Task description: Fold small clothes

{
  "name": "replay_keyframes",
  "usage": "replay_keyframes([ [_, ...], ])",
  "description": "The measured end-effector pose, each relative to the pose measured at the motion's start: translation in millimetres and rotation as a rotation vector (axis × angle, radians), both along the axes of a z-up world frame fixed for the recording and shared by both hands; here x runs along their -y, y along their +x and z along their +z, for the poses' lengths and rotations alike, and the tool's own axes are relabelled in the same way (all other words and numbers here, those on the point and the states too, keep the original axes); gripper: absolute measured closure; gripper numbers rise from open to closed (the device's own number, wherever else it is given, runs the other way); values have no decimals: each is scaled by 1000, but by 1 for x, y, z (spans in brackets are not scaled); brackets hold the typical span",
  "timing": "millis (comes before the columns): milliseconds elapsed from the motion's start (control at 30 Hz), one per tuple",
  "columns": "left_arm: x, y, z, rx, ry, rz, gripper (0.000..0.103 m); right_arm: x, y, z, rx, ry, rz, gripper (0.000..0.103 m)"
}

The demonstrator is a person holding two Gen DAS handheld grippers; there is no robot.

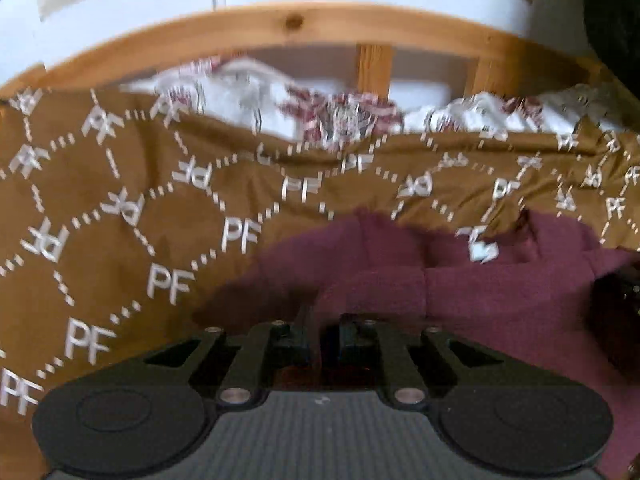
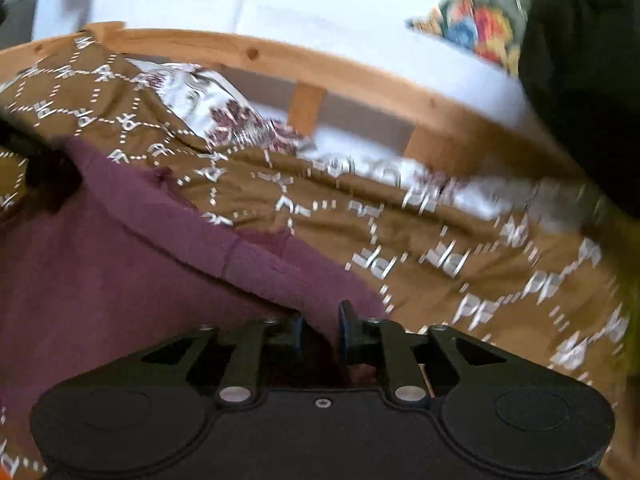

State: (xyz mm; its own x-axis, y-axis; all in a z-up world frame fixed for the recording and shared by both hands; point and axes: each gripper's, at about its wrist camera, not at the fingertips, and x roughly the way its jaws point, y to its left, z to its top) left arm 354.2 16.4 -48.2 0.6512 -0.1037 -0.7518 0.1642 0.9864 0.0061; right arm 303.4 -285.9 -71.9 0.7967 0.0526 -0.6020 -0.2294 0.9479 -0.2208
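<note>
Maroon garment (image 1: 460, 292) lies spread on a brown bedspread (image 1: 100, 208) (printed with "PF" letters) on the bed, before a wooden rail (image 1: 240, 28). Left gripper (image 1: 324, 332) and right gripper (image 2: 322, 328) each stand slightly parted over its near edge, fabric between the jaws, apparently released.

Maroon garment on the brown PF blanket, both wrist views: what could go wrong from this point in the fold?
1. The maroon garment lies bunched with loose folds, so a flat fold may come out uneven.
2. Fabric sits between the jaws of the left gripper and the right gripper, which stand slightly apart; it could snag or drag as they pull away.
3. The patterned blanket underneath is wrinkled and soft, so it might get pinched along with the garment.
</note>
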Motion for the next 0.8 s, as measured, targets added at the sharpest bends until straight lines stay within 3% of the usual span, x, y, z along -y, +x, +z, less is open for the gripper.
replay_keyframes([
  [33, -3, 2, -4, -12, -13, 4, 73, 3, 1, -5, -5, 17, -5, 60],
  [100, -11, 3, -5, -22, -30, 23, 37, 11, 0, -10, -9, 99, -21, 32],
  [200, -24, -2, 4, 6, -79, 18, 17, 22, -5, -7, 5, 205, -39, 19],
  [300, -35, -14, 16, 36, -133, 25, 6, 22, -16, -1, 47, 252, -31, 2],
  [600, -40, -51, 31, 53, -68, -11, 1, 8, -50, 2, 29, 186, -5, 1],
  [733, -19, -49, 17, 83, 53, -47, 2, 12, -48, -3, 2, 208, -70, 1],
  [800, -11, -44, 9, 101, 110, -53, 11, 18, -47, -3, 10, 248, -95, 1],
])
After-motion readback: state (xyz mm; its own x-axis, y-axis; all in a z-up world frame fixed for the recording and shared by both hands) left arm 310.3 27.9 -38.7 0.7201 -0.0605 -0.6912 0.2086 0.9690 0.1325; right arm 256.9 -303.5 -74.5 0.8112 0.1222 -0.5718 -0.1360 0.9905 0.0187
